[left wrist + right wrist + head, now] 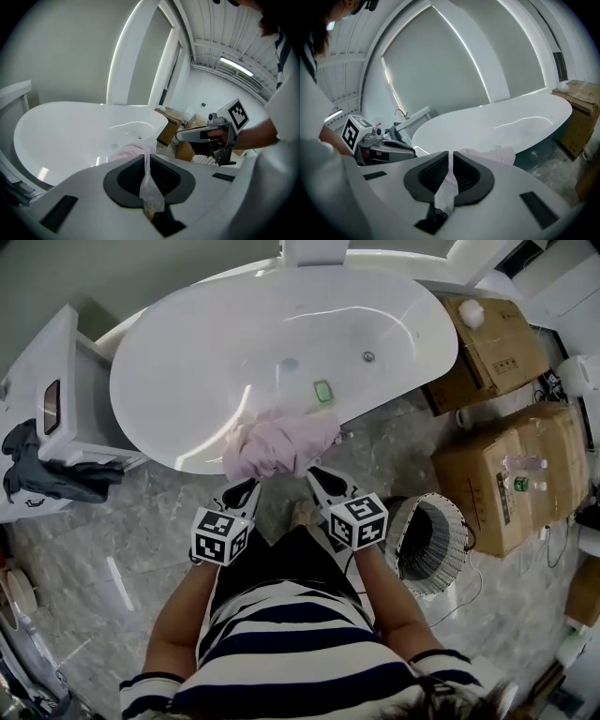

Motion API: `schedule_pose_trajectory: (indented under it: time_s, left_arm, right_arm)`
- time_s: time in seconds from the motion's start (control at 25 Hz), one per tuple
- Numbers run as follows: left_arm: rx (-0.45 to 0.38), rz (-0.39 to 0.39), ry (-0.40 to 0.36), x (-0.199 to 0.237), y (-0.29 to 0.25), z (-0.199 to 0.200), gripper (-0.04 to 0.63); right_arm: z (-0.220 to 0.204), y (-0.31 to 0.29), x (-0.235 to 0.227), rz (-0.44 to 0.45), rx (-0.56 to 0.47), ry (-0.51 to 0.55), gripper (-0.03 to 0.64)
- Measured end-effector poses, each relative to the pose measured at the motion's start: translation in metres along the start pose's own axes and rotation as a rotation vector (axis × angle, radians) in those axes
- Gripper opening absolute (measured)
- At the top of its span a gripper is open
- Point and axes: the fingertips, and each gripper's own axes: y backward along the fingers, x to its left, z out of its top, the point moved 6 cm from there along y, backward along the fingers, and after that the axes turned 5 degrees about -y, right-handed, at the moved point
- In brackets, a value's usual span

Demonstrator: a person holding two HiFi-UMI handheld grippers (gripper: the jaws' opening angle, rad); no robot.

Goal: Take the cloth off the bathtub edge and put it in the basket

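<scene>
Draping the bathtub (187, 362), crumpled pink cloth (281, 448) pinched by left gripper (251, 484) and right gripper (317, 474)

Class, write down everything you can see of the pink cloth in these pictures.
The cloth is pale pink and looks like thin, soft fabric, bunched into wrinkled folds. It lies draped over the near rim of the white bathtub, resting on it. The left tool and the right tool each grip one side of it, jaws shut with a thin fold pinched between them. Nothing else touches it.
</scene>
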Motion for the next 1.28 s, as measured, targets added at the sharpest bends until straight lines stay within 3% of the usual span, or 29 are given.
schedule_pose_trajectory:
  time_s: [0.4, 0.64, 0.84, 0.92, 1.28]
  left_arm:
    - [0.07, 0.086, 0.021, 0.01, -0.026, 0.002, 0.031]
    - [0.124, 0.055, -0.02, 0.022, -0.037, -0.002, 0.036]
    - [0.147, -0.014, 0.004, 0.033, -0.055, 0.005, 0.109]
    - [0.164, -0.027, -0.018, 0.039, -0.062, 0.007, 0.122]
    - [0.219, -0.025, -0.025, 0.066, -0.068, 0.009, 0.158]
  right_arm:
    - [-0.006, -0.042, -0.045, 0.014, 0.118, 0.003, 0.031]
    - [-0.008, -0.063, -0.05, 0.009, 0.163, -0.001, 0.038]
    - [-0.009, -0.08, -0.056, 0.005, 0.205, -0.023, 0.14]
    - [-0.006, -0.087, -0.057, -0.009, 0.21, -0.025, 0.164]
    - [-0.002, -0.123, -0.068, -0.093, 0.266, 0.007, 0.31]
